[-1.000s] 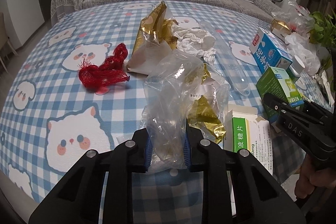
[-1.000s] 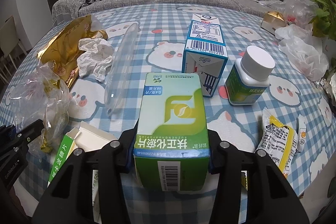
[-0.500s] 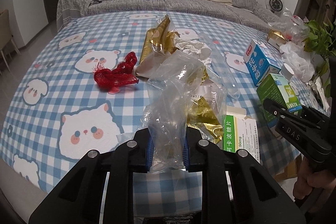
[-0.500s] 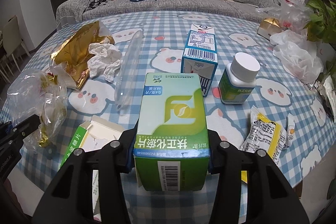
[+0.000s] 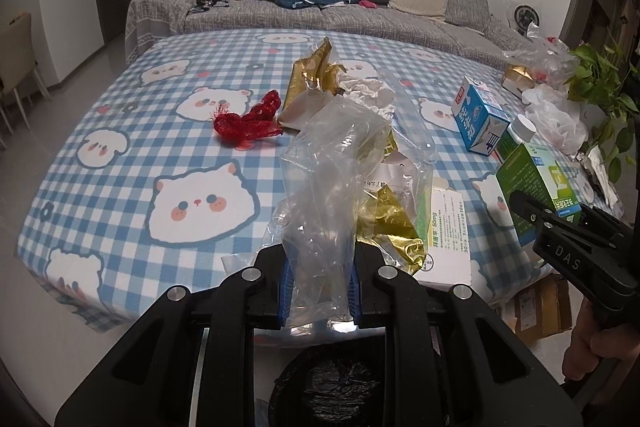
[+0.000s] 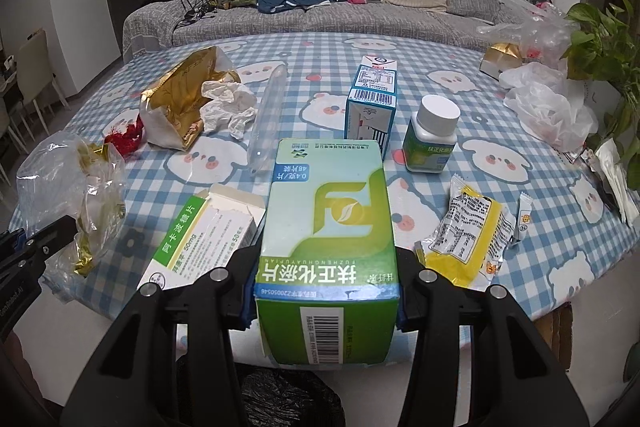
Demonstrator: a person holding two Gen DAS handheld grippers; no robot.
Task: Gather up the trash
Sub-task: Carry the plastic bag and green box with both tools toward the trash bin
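Note:
My left gripper (image 5: 318, 283) is shut on a crumpled clear plastic bag (image 5: 332, 187) with gold foil (image 5: 386, 223) inside, held up off the table's near edge. My right gripper (image 6: 326, 291) is shut on a green and white medicine box (image 6: 326, 239), lifted above the near edge. Below both grippers sits a bin with a black liner (image 5: 332, 387) (image 6: 288, 399). The held bag (image 6: 76, 179) shows at the left of the right wrist view, and the held box (image 5: 538, 187) at the right of the left wrist view.
On the checked tablecloth (image 5: 140, 163) lie red netting (image 5: 248, 123), a gold bag (image 6: 180, 99), crumpled tissue (image 6: 228, 103), a clear tube (image 6: 268, 115), an open white-green carton (image 6: 200, 235), a blue milk carton (image 6: 372, 99), a pill bottle (image 6: 432, 135) and a yellow snack wrapper (image 6: 468, 235). A grey sofa (image 6: 320, 15) stands behind.
Both grippers have drawn back and up from the table with their loads, so the near table edge and the black-lined bin below have come into view.

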